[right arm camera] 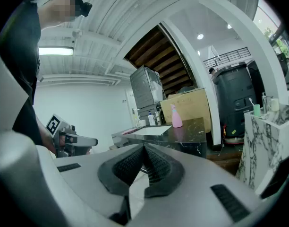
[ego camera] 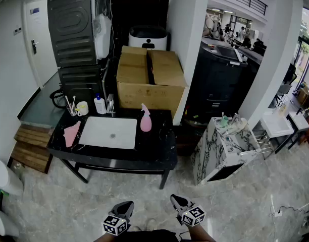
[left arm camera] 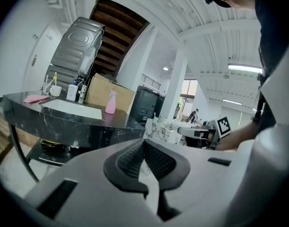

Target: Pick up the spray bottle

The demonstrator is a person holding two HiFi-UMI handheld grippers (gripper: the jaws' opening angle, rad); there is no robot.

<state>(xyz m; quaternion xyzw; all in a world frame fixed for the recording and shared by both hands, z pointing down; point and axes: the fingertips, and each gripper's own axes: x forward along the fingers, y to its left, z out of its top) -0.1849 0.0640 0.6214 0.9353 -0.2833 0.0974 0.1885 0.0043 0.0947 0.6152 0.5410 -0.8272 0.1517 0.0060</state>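
A pink spray bottle (ego camera: 145,119) stands upright on the black marble table (ego camera: 154,147), just right of the white sink basin (ego camera: 108,132). It also shows far off as the pink bottle (left arm camera: 110,102) in the left gripper view and the pink bottle (right arm camera: 175,117) in the right gripper view. Both grippers hang low at the bottom of the head view, well short of the table: my left gripper (ego camera: 125,207) and my right gripper (ego camera: 177,201). Each has its jaws closed together with nothing between them, as seen at the left gripper (left arm camera: 145,143) and the right gripper (right arm camera: 144,149).
A pink cloth (ego camera: 71,133), a cup with toothbrushes (ego camera: 72,108) and a white bottle (ego camera: 100,105) sit at the table's left and back. A cardboard box (ego camera: 149,79) stands behind. A marble-patterned stand (ego camera: 222,147) is to the right, wooden pallet steps (ego camera: 31,146) to the left.
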